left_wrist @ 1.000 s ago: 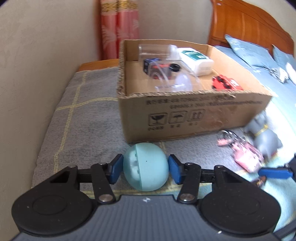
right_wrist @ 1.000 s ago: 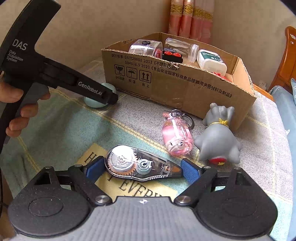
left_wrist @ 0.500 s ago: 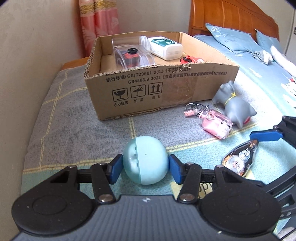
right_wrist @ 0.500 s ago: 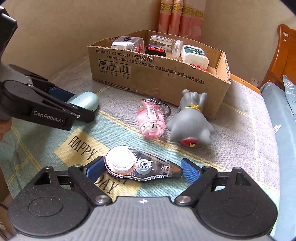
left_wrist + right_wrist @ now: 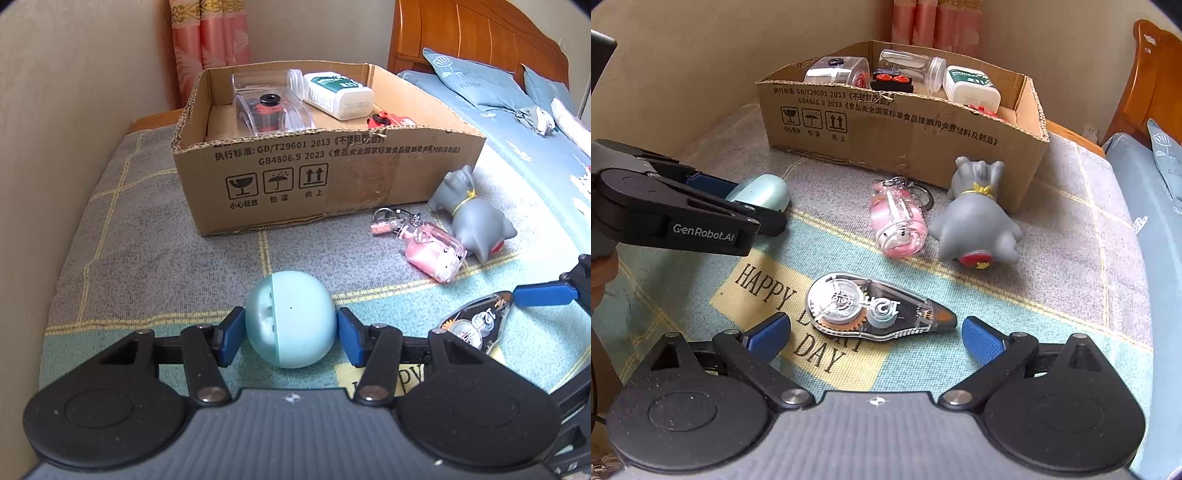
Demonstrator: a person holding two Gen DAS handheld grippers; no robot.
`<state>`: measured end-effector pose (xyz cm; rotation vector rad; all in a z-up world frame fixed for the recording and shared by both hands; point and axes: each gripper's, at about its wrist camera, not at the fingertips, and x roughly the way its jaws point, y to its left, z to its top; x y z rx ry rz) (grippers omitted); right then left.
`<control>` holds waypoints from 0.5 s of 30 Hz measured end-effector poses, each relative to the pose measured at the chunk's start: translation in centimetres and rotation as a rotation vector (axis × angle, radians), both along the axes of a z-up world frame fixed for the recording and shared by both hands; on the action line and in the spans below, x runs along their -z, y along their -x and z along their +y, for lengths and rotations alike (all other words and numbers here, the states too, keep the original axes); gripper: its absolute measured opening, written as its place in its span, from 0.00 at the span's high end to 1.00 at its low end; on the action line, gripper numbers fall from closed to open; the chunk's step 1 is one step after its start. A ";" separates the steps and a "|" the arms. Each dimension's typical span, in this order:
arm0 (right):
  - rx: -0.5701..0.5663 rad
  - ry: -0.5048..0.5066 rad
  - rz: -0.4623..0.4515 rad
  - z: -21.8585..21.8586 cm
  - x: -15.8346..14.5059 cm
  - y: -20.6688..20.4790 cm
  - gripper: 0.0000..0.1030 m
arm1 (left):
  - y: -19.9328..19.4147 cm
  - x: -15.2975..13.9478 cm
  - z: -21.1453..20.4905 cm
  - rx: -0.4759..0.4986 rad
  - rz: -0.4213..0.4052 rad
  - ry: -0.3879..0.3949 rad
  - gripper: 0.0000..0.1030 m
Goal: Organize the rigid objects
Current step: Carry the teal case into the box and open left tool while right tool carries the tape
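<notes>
A pale blue egg-shaped case (image 5: 291,319) lies on the blanket between the blue pads of my left gripper (image 5: 291,334), which is open, with small gaps on both sides. It also shows in the right wrist view (image 5: 762,192). A clear correction tape dispenser (image 5: 875,306) lies flat on the blanket between the spread fingers of my right gripper (image 5: 875,336), which is open around it. The cardboard box (image 5: 332,173) stands behind and holds clear plastic cases, a white bottle and a small red item.
A pink bottle keychain (image 5: 897,221) and a grey cat figure (image 5: 979,221) lie in front of the box (image 5: 905,122). A wall runs along the left side. A wooden headboard (image 5: 472,37) and blue pillows are at the right.
Both grippers have opened slightly. The blue case and the tape dispenser now rest on the blanket. The left gripper has drawn back from the box over the last second.
</notes>
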<state>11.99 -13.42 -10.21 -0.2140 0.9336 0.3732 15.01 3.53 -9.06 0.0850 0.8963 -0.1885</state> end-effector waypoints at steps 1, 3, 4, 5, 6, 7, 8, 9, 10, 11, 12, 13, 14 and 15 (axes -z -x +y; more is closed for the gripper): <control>-0.006 -0.008 -0.007 0.2 0.0 0.1 0.03 | 0.0 0.0 0.0 0.001 0.000 0.003 0.49; -0.032 -0.025 -0.021 0.6 0.0 0.0 0.03 | 0.0 0.0 0.1 0.000 0.000 0.012 0.49; -0.047 -0.031 -0.025 0.9 0.0 0.0 0.03 | 0.0 0.0 0.2 0.000 0.000 0.014 0.49; -0.058 -0.031 -0.029 1.2 0.0 -0.1 0.03 | 0.1 0.0 0.2 0.000 0.000 0.017 0.49; -0.066 -0.029 -0.035 1.3 0.0 0.0 0.03 | 0.1 0.0 0.3 0.000 0.000 0.020 0.49; -0.076 -0.023 -0.042 1.5 0.1 0.0 0.03 | 0.1 0.0 0.3 -0.003 0.000 0.023 0.49; -0.079 -0.010 -0.046 1.8 0.2 0.0 0.05 | 0.1 0.0 0.3 -0.004 0.000 0.025 0.49; -0.081 0.000 -0.047 1.9 0.3 0.0 0.05 | 0.1 0.0 0.3 -0.006 0.001 0.025 0.49; -0.082 -0.005 -0.048 1.9 0.2 0.0 0.07 | 0.1 0.0 0.3 -0.009 0.001 0.027 0.49; -0.082 -0.009 -0.046 1.9 0.2 0.0 0.10 | 0.1 0.0 0.3 -0.011 0.000 0.028 0.49; -0.084 -0.014 -0.045 1.9 0.1 0.0 0.10 | 0.0 0.0 0.3 -0.009 -0.001 0.025 0.50; -0.084 -0.011 -0.047 1.9 0.1 0.0 0.10 | 0.0 0.0 0.3 -0.007 0.000 0.025 0.50; -0.086 -0.003 -0.053 1.9 0.1 0.1 0.10 | -0.1 0.0 0.4 -0.007 0.002 0.029 0.50; -0.090 0.001 -0.057 1.9 0.0 0.1 0.10 | -0.1 -0.1 0.5 -0.005 0.005 0.033 0.50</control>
